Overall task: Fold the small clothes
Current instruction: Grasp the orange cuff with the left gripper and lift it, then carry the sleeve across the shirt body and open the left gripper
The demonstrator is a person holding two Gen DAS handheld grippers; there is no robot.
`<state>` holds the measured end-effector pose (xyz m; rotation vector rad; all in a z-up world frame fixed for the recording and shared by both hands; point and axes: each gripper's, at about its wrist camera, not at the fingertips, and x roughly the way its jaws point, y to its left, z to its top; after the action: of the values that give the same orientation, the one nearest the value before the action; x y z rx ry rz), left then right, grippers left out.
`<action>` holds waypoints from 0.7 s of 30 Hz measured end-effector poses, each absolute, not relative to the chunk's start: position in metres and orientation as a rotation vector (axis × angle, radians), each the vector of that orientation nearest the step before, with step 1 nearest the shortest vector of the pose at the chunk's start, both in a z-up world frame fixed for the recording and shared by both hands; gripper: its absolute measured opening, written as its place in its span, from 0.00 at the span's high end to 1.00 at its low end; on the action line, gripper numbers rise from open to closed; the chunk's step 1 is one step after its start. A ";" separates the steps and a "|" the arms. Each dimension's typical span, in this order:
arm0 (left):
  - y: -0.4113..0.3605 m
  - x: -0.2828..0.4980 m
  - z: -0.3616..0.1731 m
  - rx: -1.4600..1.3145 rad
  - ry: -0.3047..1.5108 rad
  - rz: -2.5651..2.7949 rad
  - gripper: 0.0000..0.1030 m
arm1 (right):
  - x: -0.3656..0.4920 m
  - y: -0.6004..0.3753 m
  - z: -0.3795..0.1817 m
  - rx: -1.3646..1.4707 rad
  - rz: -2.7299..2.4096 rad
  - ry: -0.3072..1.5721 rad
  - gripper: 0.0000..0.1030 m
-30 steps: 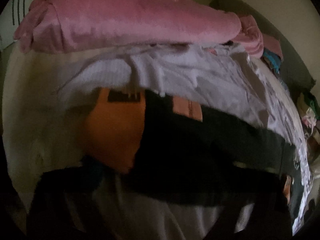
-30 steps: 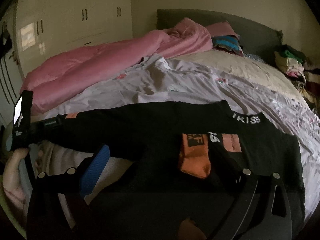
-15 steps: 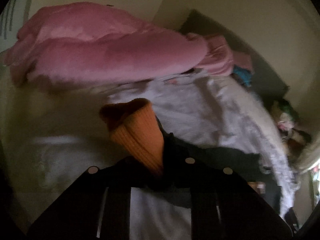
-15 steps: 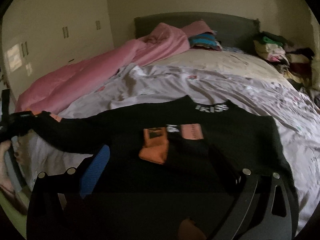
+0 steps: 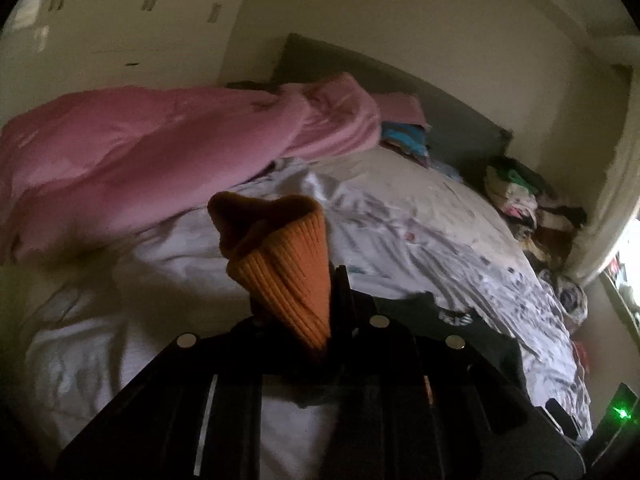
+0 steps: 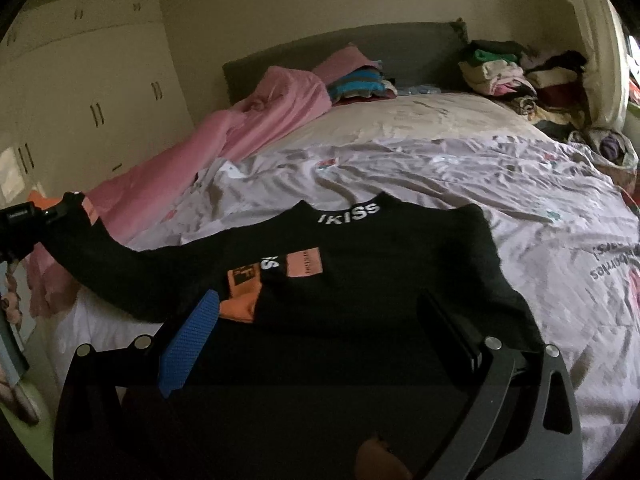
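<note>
A black sweater with white "KISS" lettering and orange patches lies flat on the bed; its body also shows in the left wrist view. Its right sleeve is folded across the chest, orange cuff down. My left gripper is shut on the other sleeve's orange ribbed cuff and holds it raised; in the right wrist view the gripper holds the sleeve stretched out to the left above the bed. My right gripper is open and empty just above the sweater's lower part.
A pink duvet is bunched along the bed's left side. The bed has a light printed sheet. Folded clothes and a pile of garments sit by the grey headboard. Wardrobe doors stand at the left.
My left gripper has lifted the sleeve cuff off the bed and tilted upward, pulling the sleeve out to the left. My right gripper stayed open over the sweater and rose slightly.
</note>
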<state>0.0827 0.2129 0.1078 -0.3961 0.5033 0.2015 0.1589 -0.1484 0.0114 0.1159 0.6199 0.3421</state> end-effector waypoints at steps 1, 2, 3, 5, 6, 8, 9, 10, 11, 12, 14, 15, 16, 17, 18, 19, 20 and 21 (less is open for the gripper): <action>0.206 0.085 0.110 -0.388 0.506 0.184 0.93 | 0.159 -0.155 0.012 0.128 0.334 0.618 0.05; 0.202 0.087 0.111 -0.383 0.506 0.176 0.93 | 0.158 -0.160 0.012 0.136 0.328 0.617 0.05; 0.194 0.090 0.114 -0.370 0.507 0.163 0.93 | 0.157 -0.165 0.012 0.146 0.319 0.615 0.05; 0.179 0.098 0.117 -0.358 0.512 0.123 0.93 | 0.158 -0.177 0.013 0.161 0.301 0.616 0.05; 0.173 0.101 0.118 -0.357 0.516 0.105 0.93 | 0.158 -0.181 0.012 0.167 0.292 0.618 0.05; 0.157 0.108 0.120 -0.337 0.523 0.074 0.93 | 0.158 -0.193 0.011 0.184 0.264 0.626 0.05; 0.150 0.110 0.120 -0.326 0.525 0.061 0.93 | 0.159 -0.198 0.011 0.190 0.257 0.627 0.05; 0.143 0.112 0.120 -0.320 0.527 0.049 0.93 | 0.158 -0.203 0.010 0.198 0.248 0.627 0.05; 0.134 0.116 0.120 -0.317 0.532 0.023 0.93 | 0.158 -0.209 0.009 0.206 0.237 0.626 0.05; 0.129 0.118 0.119 -0.316 0.536 0.005 0.93 | 0.158 -0.212 0.009 0.210 0.232 0.626 0.05; 0.115 0.124 0.117 -0.306 0.544 -0.030 0.93 | 0.157 -0.222 0.008 0.220 0.217 0.626 0.05; 0.107 0.128 0.115 -0.296 0.549 -0.054 0.93 | 0.156 -0.226 0.008 0.223 0.211 0.626 0.05; 0.100 0.130 0.115 -0.288 0.548 -0.070 0.93 | 0.156 -0.230 0.007 0.227 0.203 0.626 0.05; 0.095 0.132 0.113 -0.280 0.549 -0.083 0.93 | 0.156 -0.234 0.007 0.232 0.196 0.626 0.05; 0.086 0.136 0.111 -0.267 0.555 -0.101 0.93 | 0.155 -0.238 0.007 0.236 0.191 0.624 0.05; 0.080 0.139 0.108 -0.260 0.562 -0.114 0.93 | 0.154 -0.243 0.006 0.241 0.182 0.622 0.05; 0.078 0.141 0.105 -0.259 0.567 -0.126 0.93 | 0.154 -0.246 0.006 0.244 0.176 0.621 0.05; 0.070 0.145 0.102 -0.253 0.575 -0.147 0.93 | 0.154 -0.249 0.006 0.248 0.171 0.620 0.05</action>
<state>0.1450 0.0697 0.1019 -0.2529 0.5749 -0.1472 0.1538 -0.2490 0.0065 0.2476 0.6199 0.1713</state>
